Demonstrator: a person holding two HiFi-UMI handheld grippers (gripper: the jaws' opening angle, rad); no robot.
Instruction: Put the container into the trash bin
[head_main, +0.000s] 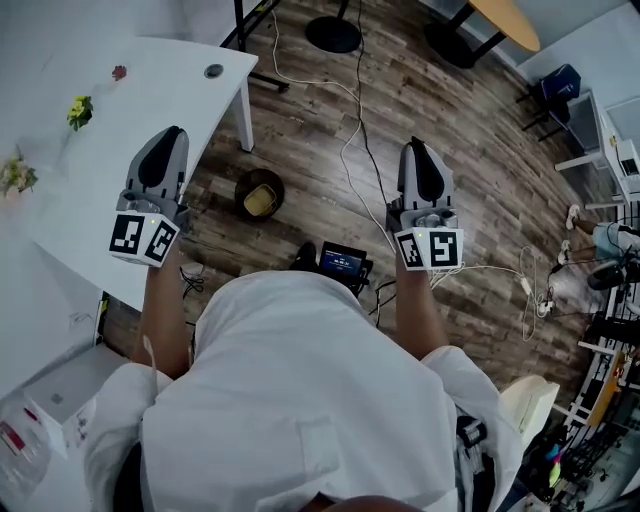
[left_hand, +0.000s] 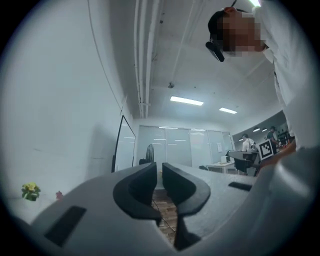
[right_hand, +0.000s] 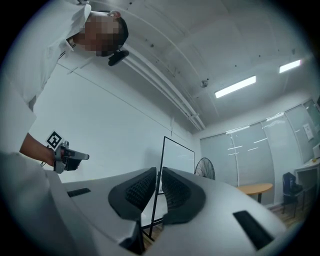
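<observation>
Left gripper: my grey hand-held left gripper is clenched, its jaws drawn almost together with nothing between them. It hangs over the edge of the white table.
Right gripper: my grey right gripper is clenched as well and empty, held above the wooden plank floor.
Trash bin: the round dark brown trash bin stands on the floor ahead of the grippers and between them, nearer the left one.
Container: a pale yellow container lies inside that bin, clear of both grippers.
</observation>
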